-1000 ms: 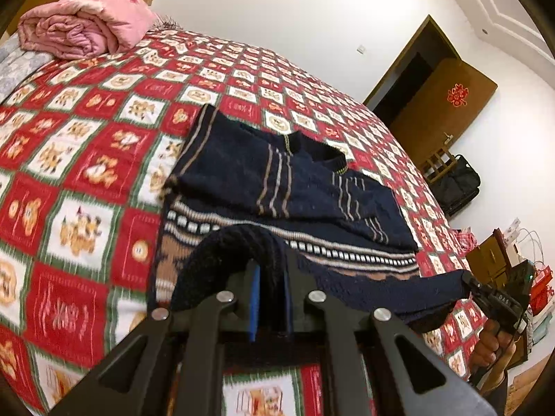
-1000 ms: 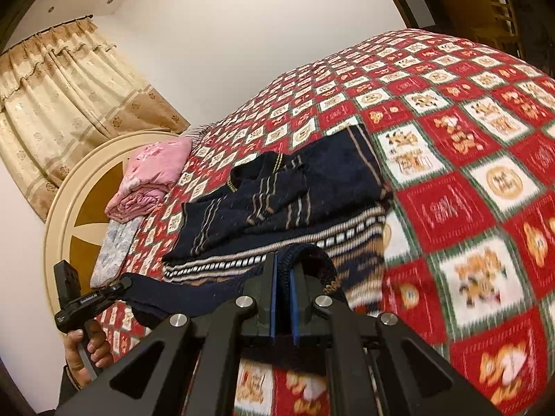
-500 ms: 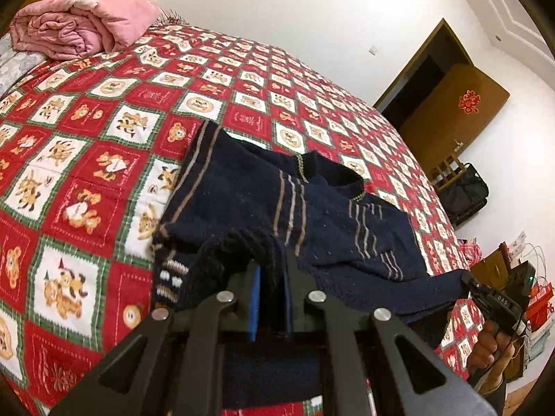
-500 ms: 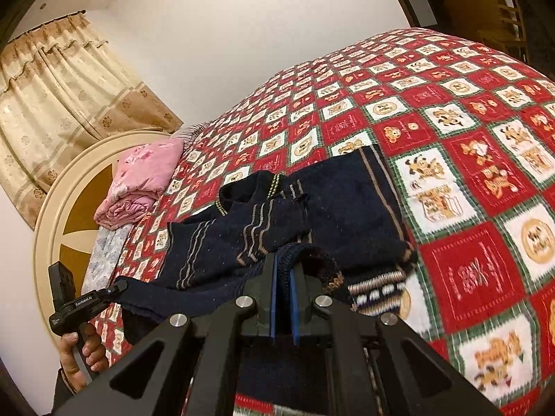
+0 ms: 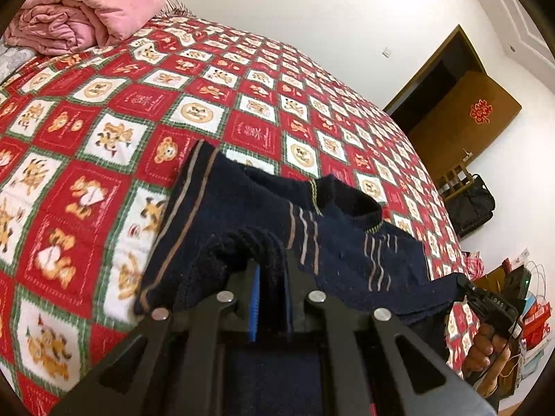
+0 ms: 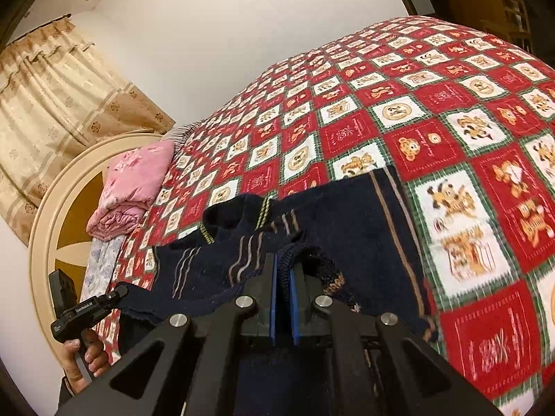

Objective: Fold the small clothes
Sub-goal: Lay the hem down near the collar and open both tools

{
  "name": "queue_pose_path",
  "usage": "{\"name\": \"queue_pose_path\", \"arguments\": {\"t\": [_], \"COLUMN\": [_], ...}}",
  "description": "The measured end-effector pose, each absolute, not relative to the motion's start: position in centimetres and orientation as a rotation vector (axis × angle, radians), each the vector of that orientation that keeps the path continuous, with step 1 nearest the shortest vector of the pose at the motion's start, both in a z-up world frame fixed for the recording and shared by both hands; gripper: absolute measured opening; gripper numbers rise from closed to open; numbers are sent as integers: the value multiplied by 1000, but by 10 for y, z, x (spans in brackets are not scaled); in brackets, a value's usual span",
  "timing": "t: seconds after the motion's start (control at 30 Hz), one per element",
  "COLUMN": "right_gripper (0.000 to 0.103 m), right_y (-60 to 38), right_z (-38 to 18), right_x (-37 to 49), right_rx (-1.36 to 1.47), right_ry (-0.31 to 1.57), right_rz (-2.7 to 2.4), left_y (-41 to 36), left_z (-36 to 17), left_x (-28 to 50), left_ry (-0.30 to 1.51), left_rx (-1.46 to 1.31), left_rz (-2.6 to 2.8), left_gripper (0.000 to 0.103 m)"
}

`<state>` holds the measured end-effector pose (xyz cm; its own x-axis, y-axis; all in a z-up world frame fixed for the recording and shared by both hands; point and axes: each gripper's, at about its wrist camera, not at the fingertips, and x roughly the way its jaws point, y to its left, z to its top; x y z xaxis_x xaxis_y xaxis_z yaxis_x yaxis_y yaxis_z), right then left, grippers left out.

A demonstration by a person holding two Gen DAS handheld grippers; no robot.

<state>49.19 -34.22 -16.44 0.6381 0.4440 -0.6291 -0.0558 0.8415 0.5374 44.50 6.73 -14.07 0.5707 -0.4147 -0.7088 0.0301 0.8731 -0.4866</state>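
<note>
While pinched in both tools, sweater [image 5: 222, 215] hem overlies its body

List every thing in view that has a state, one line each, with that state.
left gripper: shut on the sweater's hem
right gripper: shut on the sweater's hem
navy sweater: sleeves folded in, hem lifted over the body
pink quilt: folded, at the head of the bed
door: open
bedspread: spread flat
curtain: drawn
</note>
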Motion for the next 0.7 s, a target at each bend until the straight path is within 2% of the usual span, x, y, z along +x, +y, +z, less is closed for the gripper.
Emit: {"name": "queue_pose_path", "arguments": {"t": [0.37,0.53,0.57,0.6,0.67,0.7], "right_gripper": [6,14,25,44,64,69], "right_y": [-343,-348,-347,-347,-352,-355], "right_z": [-203,-221,-223,-224,-222,-221], "right_x": [560,573,574,573,568,566], "right_rx": [503,544,532,530,546,557], "right_ry": [894,922,928,926,905,896], "right_rz": [250,225,219,219,201,184], "left_y": [66,72,73,74,78,79], "left_z": [-180,-201,-201,-201,-200,-198], "left_x": [499,502,500,497,492,489], "left_ry": [1000,1030,1028,1024,1013,1009], "left_rx": [-505,-565,-566,-568,-583,-579], "left_rz": [-228,-220,-226,-228,-241,-236], "left_gripper": [14,21,23,25,30,38]}}
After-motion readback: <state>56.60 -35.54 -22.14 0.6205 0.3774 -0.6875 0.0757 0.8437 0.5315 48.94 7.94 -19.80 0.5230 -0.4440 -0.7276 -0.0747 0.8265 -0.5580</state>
